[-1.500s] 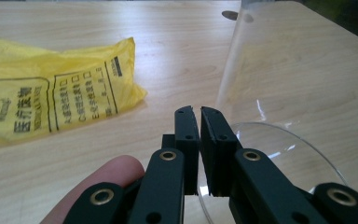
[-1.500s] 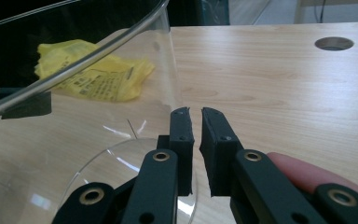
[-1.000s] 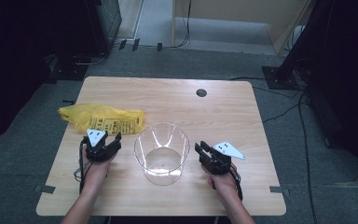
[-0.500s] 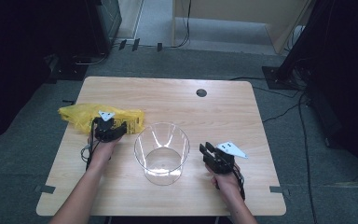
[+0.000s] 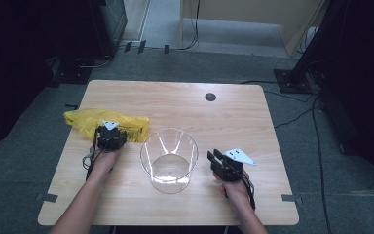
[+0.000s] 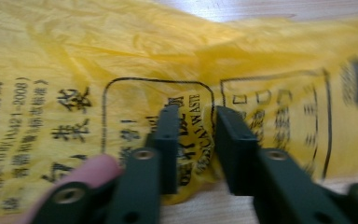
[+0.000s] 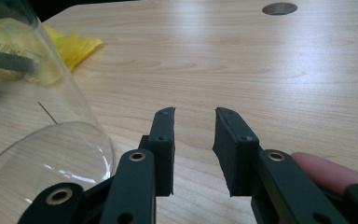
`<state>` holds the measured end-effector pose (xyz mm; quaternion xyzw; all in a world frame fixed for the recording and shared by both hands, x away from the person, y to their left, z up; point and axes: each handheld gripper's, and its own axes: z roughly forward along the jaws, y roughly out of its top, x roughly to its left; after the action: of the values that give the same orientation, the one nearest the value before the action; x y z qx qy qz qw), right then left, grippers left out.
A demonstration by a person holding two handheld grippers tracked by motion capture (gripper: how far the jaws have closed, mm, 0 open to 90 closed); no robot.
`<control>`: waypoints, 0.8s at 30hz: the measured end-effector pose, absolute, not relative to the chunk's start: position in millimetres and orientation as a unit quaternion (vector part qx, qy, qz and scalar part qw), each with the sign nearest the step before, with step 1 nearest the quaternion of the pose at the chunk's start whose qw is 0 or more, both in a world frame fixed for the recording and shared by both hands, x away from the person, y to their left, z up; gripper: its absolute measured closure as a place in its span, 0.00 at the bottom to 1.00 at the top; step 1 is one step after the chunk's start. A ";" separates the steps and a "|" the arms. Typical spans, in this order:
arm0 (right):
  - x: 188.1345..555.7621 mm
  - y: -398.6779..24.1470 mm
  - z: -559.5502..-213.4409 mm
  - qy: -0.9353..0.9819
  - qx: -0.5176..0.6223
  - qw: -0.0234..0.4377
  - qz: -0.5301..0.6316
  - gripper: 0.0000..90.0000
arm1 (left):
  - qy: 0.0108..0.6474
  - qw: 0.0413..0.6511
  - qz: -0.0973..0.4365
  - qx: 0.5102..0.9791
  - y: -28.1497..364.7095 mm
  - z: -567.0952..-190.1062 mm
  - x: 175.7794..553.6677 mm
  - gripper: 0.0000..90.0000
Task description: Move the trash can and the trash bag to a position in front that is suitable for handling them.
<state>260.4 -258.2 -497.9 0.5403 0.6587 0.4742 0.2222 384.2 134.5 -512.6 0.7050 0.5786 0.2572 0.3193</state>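
A crumpled yellow plastic bag (image 5: 85,119) printed with black writing lies on the left of the wooden table (image 5: 175,105). My left gripper (image 5: 113,130) is down on its near edge. In the left gripper view the jaws (image 6: 193,112) have just been closing: they stand a little apart, with a puckered fold of the bag (image 6: 121,60) in the gap between them. A tall clear plastic container (image 5: 169,156) stands upright mid-table. To its right my right gripper (image 5: 215,156) rests on the table, open, with only bare wood between its jaws (image 7: 195,114).
A round dark cable hole (image 5: 210,97) sits in the table near the far edge. The clear container's wall (image 7: 37,140) is close on the left of the right gripper. Grey floor, cables and dark equipment surround the table.
My left gripper moved away from me, from beside the container onto the yellow bag, and lowered onto it. My right gripper stayed where it was.
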 end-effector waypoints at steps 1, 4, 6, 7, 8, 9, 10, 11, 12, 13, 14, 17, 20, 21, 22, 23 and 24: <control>260.2 -258.0 -498.2 0.659 0.540 0.221 0.474 0.77 | 0.575 0.322 0.252 0.709 135.2 -512.3 382.9 0.89; 259.8 -259.6 -499.2 0.658 0.543 0.221 0.473 0.77 | 0.560 0.316 0.248 0.725 136.9 -510.7 374.8 0.99; 259.7 -261.9 -499.6 0.656 0.546 0.222 0.472 0.77 | 0.554 0.320 0.238 0.731 140.3 -510.2 366.3 1.00; 259.9 -263.3 -499.9 0.656 0.546 0.222 0.471 0.77 | 0.549 0.322 0.233 0.735 142.8 -509.9 361.2 1.00; 260.0 -264.4 -500.0 0.655 0.549 0.222 0.471 0.77 | 0.544 0.324 0.229 0.739 145.4 -509.8 355.5 1.00; 260.2 -265.2 -500.0 0.653 0.550 0.222 0.471 0.77 | 0.540 0.327 0.225 0.742 148.4 -509.8 349.7 1.00; 260.3 -266.1 -500.2 0.653 0.551 0.221 0.471 0.77 | 0.536 0.329 0.219 0.746 151.5 -509.5 343.7 1.00; 260.4 -266.5 -500.2 0.653 0.552 0.221 0.470 0.77 | 0.530 0.329 0.214 0.752 155.3 -508.9 337.7 1.00; 260.8 -267.0 -500.5 0.653 0.551 0.223 0.469 0.77 | 0.526 0.330 0.210 0.755 159.3 -508.7 331.9 1.00; 261.1 -267.2 -500.6 0.654 0.551 0.222 0.469 0.77 | 0.522 0.334 0.204 0.758 163.4 -508.7 326.5 1.00; 261.6 -267.3 -500.9 0.654 0.551 0.223 0.469 0.77 | 0.514 0.341 0.193 0.763 168.4 -508.2 321.5 1.00; 262.7 -266.4 -501.4 0.654 0.552 0.220 0.468 0.77 | 0.494 0.361 0.172 0.772 181.3 -504.8 308.1 0.93; 263.8 -265.4 -502.1 0.656 0.552 0.220 0.466 0.76 | 0.486 0.392 0.188 0.758 190.1 -493.5 298.7 0.62; 264.2 -265.0 -502.4 0.657 0.551 0.220 0.465 0.76 | 0.490 0.403 0.194 0.748 192.8 -489.4 297.6 0.55; 264.3 -264.5 -502.6 0.657 0.551 0.220 0.465 0.76 | 0.494 0.408 0.206 0.740 195.5 -485.7 298.2 0.51; 264.5 -263.9 -502.7 0.658 0.551 0.219 0.465 0.76 | 0.499 0.405 0.217 0.734 196.1 -484.9 299.7 0.46; 264.4 -263.5 -502.7 0.657 0.552 0.218 0.465 0.76 | 0.505 0.396 0.229 0.732 196.8 -485.2 303.0 0.42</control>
<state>264.4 -263.5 -502.7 0.5519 0.6574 0.4647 0.2176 303.0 196.8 -485.2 0.7316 0.5055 0.2294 0.3958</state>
